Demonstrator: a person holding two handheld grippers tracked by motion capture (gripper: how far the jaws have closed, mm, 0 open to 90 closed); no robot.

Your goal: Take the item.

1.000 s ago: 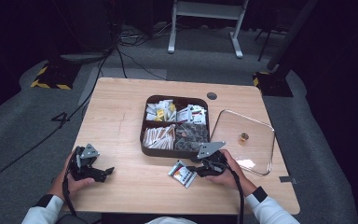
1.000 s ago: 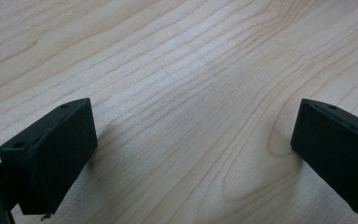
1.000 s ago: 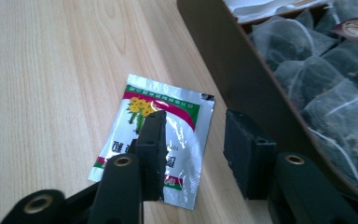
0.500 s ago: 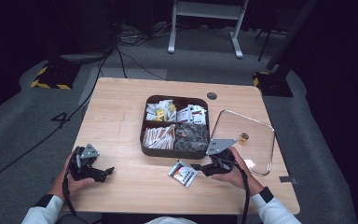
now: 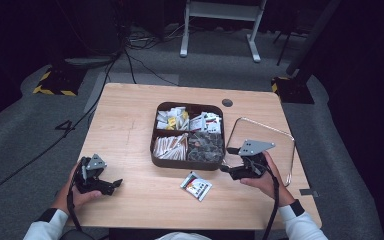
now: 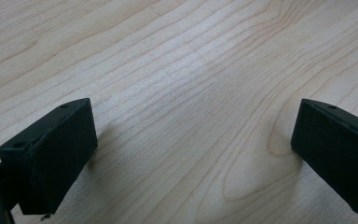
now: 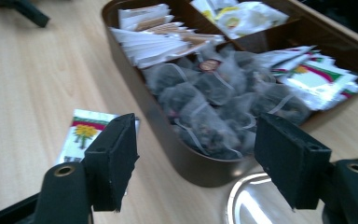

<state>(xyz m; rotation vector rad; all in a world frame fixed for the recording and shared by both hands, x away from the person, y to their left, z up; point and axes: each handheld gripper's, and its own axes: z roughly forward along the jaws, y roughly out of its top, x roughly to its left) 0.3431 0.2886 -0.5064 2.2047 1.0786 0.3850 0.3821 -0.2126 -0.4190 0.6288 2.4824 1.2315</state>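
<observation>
Wooden table [image 5: 130, 130] is standing on grey carpet in a dark room. Right gripper [image 7: 196, 154] is standing released, jaws wide apart with nothing between the pads; they have just been opening. In the high view this right gripper [image 5: 228, 171] is hovering just off the near right corner of the brown box [image 5: 156, 145], held by the right hand [image 5: 265, 177]. Tea sachet [image 5: 196, 185] is lying flat on the table, just in front of the box and to the left of that gripper, touched by neither jaw; in the right gripper view the sachet [image 7: 81, 133] is showing partly behind one jaw. Dark tea bags [image 7: 214, 102] are filling the nearest compartment of the box. Clear lid [image 5: 280, 140] is lying right of the box, under the right hand. Left gripper [image 6: 191, 154] is also standing released over bare wood, well apart from the box at the near left [image 5: 112, 184].
</observation>
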